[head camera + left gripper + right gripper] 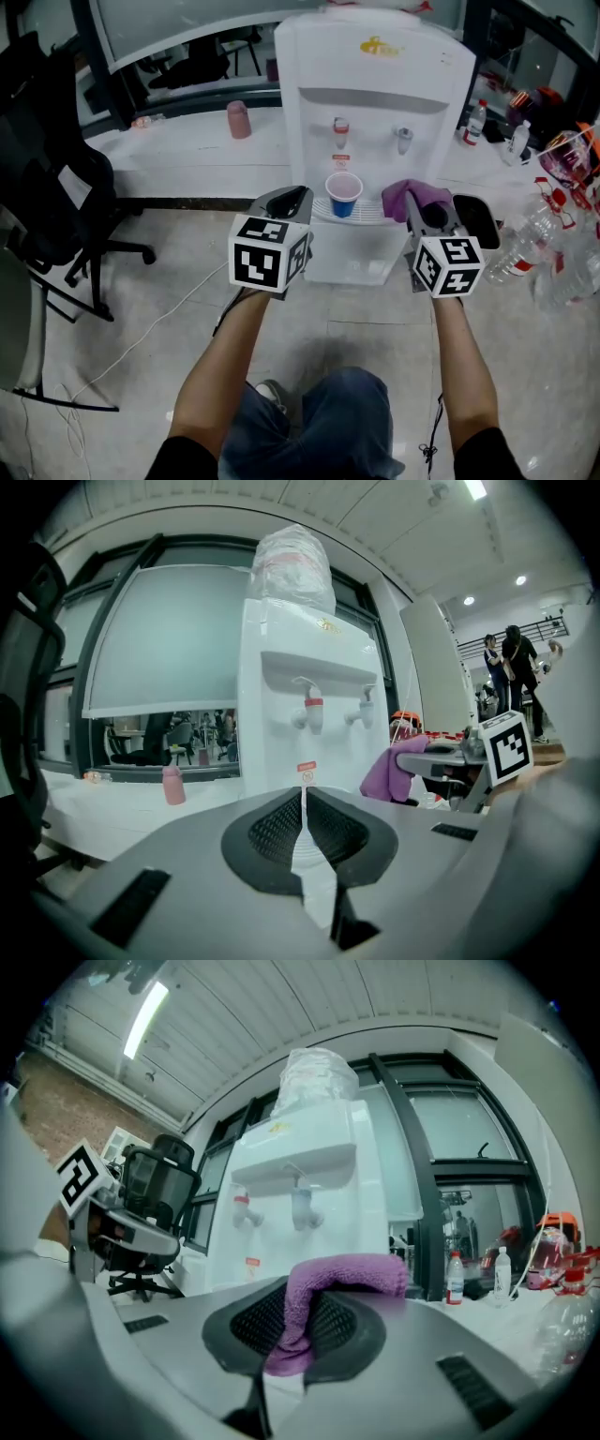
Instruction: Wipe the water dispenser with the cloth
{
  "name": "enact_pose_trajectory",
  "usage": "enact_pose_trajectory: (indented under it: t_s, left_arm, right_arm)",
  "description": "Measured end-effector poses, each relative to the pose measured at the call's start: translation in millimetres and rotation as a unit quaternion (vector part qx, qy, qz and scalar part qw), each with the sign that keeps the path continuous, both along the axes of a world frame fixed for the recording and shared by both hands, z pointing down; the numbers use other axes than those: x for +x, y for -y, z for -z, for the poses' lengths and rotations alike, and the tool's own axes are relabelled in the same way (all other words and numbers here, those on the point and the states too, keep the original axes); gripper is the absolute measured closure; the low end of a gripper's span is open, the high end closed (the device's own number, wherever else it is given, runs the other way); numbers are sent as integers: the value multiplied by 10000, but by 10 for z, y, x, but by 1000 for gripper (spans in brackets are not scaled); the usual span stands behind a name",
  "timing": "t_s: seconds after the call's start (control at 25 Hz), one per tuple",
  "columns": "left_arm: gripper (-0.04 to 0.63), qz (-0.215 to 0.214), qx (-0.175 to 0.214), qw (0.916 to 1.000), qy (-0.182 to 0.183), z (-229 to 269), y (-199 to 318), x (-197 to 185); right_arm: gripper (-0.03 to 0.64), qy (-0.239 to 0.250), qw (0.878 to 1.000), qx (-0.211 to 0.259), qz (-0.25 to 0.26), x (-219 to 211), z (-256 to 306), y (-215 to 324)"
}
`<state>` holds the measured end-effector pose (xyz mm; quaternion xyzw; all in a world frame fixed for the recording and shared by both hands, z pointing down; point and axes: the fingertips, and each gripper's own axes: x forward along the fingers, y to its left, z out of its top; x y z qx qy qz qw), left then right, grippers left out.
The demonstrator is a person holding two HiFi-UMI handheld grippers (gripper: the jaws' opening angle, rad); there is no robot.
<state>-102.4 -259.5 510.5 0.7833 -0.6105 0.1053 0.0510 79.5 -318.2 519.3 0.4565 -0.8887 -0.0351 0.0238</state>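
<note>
Ideally the right hand-held gripper (292,1324), clamping the cloth (345,1273), presses it flat on the water dispenser (375,94), clear of the cup (343,195); left hand-held gripper (303,810) closed, empty.

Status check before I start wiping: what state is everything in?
left gripper: shut, empty.
right gripper: shut on the purple cloth.
purple cloth: pinched, folded over the jaws.
blue cup: upright under the red tap.
water dispenser: upright, bottle on top.

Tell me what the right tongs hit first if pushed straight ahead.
Probably the dispenser front below its taps; the cloth clamped in the right tongs would touch first. Depth is unclear.
</note>
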Motion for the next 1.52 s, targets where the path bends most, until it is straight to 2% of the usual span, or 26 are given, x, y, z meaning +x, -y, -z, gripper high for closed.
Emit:
enact_pose_trajectory:
  t_s: [0.28, 0.64, 0.8, 1.0, 1.2, 1.52]
  left_arm:
    - [560, 167, 127, 9998, 36, 242, -49, -153]
    - [560, 514, 292, 9982, 123, 552, -227, -460]
    - [560, 688, 343, 9969, 164, 619, -292, -617]
    - [559, 883, 354, 9953, 192, 603, -388, -810]
    - [560, 874, 396, 9952, 216, 575, -427, -822]
    - [560, 797, 332, 9961, 168, 435, -448, -795]
  right_arm:
    - [571, 253, 9917, 687, 1057, -710, 884, -473]
    - [571, 590, 9728, 1040, 1982, -1600, 1753, -636]
    - [571, 790, 9680, 1032, 2145, -1892, 2006, -539]
    - [571, 1268, 9670, 667, 2108, -2098, 2167, -343]
    - [571, 1423, 9694, 350, 1970, -2120, 1966, -267]
    - [571, 1269, 9733, -36, 1913, -2204, 1462, -258]
